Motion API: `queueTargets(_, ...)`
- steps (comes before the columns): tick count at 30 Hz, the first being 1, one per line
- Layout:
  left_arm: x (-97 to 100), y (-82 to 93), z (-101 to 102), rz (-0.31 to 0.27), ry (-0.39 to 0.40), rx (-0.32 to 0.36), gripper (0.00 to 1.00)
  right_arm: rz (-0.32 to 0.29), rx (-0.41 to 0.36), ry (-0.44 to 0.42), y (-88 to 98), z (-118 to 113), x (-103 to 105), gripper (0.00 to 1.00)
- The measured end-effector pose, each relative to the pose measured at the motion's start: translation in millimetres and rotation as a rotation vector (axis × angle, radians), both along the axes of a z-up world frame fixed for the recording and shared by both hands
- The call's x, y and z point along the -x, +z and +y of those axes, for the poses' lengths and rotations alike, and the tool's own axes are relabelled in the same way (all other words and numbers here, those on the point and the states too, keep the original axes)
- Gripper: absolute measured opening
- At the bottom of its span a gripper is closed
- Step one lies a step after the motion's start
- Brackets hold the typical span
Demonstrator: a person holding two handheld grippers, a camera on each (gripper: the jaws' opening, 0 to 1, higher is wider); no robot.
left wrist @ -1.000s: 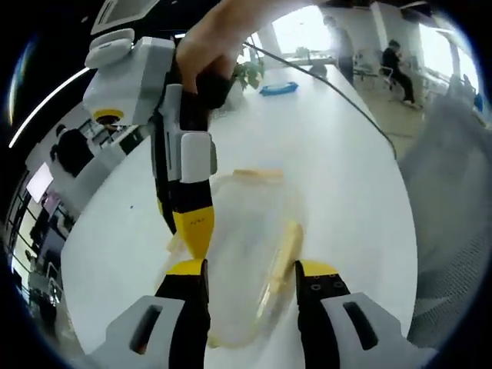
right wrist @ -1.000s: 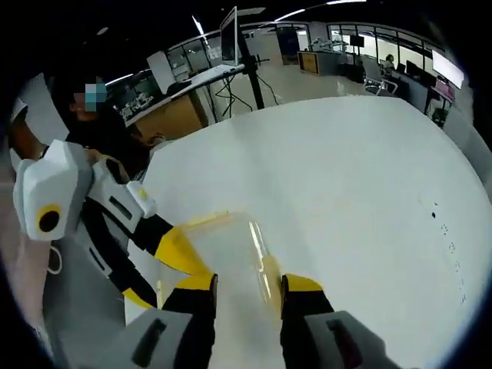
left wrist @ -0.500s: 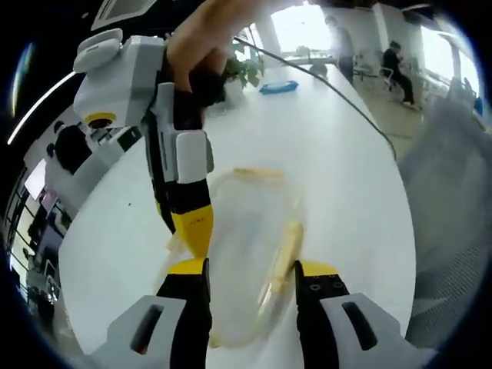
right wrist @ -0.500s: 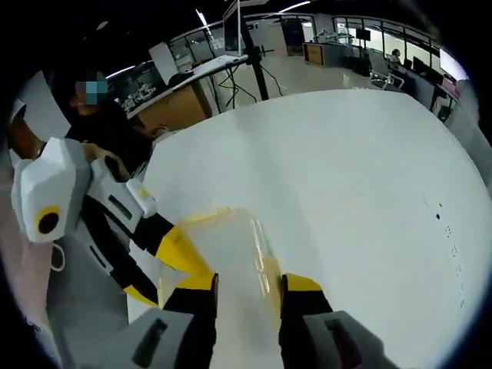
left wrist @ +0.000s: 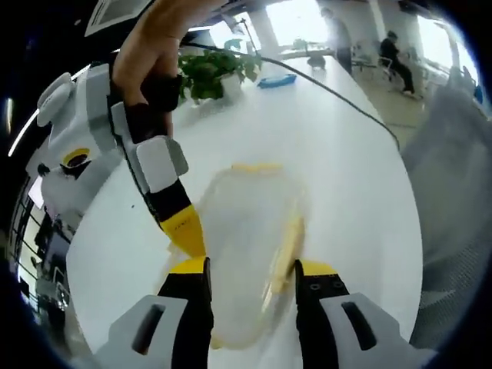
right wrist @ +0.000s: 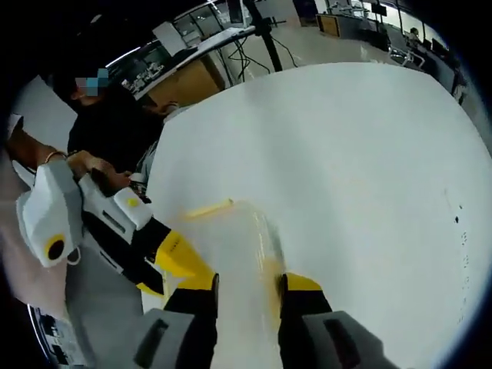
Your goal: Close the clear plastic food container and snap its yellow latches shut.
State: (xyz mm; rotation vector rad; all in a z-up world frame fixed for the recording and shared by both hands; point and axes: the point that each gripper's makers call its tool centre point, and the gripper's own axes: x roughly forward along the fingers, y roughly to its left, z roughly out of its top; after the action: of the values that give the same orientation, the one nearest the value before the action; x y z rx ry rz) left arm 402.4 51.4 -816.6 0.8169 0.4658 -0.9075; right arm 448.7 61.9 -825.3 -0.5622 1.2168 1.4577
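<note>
The clear container [left wrist: 250,246] lies on the white table [left wrist: 346,169], lid down, blurred, with yellow latches [left wrist: 288,242] along its sides. Left gripper [left wrist: 250,280] jaws apart astride it; right gripper [right wrist: 244,288] jaws apart over it too.

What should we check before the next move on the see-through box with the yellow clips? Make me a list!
1. Lid on the clear container: seems to lie flat on top, ok, though blur hides the seal.
2. Yellow latch on the long side: cannot tell if it is snapped.
3. Yellow latch on the far end: cannot tell either.
4. Left gripper: jaws apart around the near end of the container, ok.
5. Right gripper: jaws apart over the container's edge, ok; its tip sits against the side.
6. White table around the container: bare nearby, ok.
</note>
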Motion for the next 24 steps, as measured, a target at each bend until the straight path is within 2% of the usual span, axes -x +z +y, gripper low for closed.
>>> queueTargets(1,9.0,-5.4,-7,0.006,-0.067,-0.02,0.36,0.042,0.015,0.004,-2.9,-7,6,0.26)
queueTargets(2,12.6,-6.5,-8,0.055,-0.041,0.022,0.36,0.022,0.0,-0.013,-5.5,-5,5,0.26)
queueTargets(3,11.4,-4.5,-7,0.072,-0.048,0.041,0.36,0.02,-0.004,-0.016,-4.5,-6,4,0.26)
queueTargets(16,12.9,-5.3,-11,0.07,-0.051,0.039,0.36,-0.018,-0.054,-0.041,-1.7,4,3,0.27)
queueTargets(20,12.5,-4.9,-11,0.072,-0.056,0.041,0.37,-0.06,-0.063,-0.043,1.0,4,3,0.27)
queueTargets(24,12.9,-4.6,-13,0.079,-0.057,0.034,0.37,-0.155,-0.058,-0.04,4.3,5,1,0.26)
